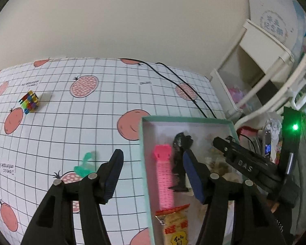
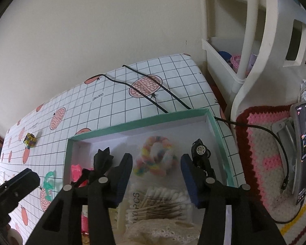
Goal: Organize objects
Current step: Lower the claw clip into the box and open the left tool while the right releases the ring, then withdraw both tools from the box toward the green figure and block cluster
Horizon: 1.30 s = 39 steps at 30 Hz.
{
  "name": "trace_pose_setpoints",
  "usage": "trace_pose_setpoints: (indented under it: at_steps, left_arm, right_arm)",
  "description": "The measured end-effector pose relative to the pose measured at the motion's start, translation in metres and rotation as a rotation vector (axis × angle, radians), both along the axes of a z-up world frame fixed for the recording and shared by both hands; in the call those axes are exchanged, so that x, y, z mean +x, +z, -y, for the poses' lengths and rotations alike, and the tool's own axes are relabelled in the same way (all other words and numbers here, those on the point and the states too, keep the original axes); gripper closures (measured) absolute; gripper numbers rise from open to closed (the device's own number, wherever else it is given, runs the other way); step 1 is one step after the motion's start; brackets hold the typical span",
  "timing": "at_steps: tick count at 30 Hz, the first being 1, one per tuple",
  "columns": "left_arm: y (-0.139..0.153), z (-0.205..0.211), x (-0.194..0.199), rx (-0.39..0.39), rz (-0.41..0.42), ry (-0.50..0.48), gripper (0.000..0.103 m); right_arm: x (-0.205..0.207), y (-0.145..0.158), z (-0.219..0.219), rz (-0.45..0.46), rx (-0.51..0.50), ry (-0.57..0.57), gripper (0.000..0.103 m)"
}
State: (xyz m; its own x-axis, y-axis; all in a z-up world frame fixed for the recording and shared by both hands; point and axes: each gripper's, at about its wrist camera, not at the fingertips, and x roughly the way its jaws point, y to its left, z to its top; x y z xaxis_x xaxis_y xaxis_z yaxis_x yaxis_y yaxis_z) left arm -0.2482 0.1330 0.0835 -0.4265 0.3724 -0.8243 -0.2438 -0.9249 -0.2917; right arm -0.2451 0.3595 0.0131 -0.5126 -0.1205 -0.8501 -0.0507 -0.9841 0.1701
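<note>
A teal-rimmed box lies on the fruit-print tablecloth. It holds a pink articulated toy, a black figure, a snack packet, a rainbow scrunchie, a black toy car and a cotton swab pack. My left gripper is open over the box's left rim. My right gripper is open above the box's middle. A green toy lies left of the box. A multicoloured cube sits far left.
A black cable crosses the cloth behind the box. A white shelf unit stands at right. A phone on a stand rests on a pink crochet mat. Lace fabric lies near.
</note>
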Motion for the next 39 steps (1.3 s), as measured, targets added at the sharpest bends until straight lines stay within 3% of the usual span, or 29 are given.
trace_pose_setpoints:
  at_steps: [10,12,15,17,19,26,39]
  left_arm:
    - [-0.005,0.009,-0.005,-0.016,0.006,0.040,0.040]
    - [-0.005,0.010,-0.006,-0.020,0.002,0.047,0.038]
    - [-0.005,0.014,-0.006,-0.028,-0.008,0.063,0.022]
    - [-0.006,0.016,-0.006,-0.030,-0.015,0.070,0.021]
    - [-0.007,0.019,-0.008,-0.029,-0.020,0.082,0.011]
    - [-0.009,0.032,-0.012,-0.034,-0.052,0.146,0.003]
    - [-0.015,0.045,-0.017,-0.042,-0.046,0.201,0.000]
  right_arm:
    - [0.001,0.006,0.003,-0.012,0.001,0.008,0.050]
    - [0.001,0.008,0.003,-0.016,0.000,0.006,0.038]
    - [0.001,0.010,0.004,-0.023,-0.004,0.011,0.033]
    - [0.000,0.011,0.006,-0.027,-0.003,0.016,0.028]
    - [0.000,0.011,0.007,-0.031,-0.003,0.020,0.019]
    - [0.001,0.012,0.008,-0.043,-0.003,0.024,0.001]
    - [0.001,0.011,0.012,-0.046,0.007,0.032,0.000]
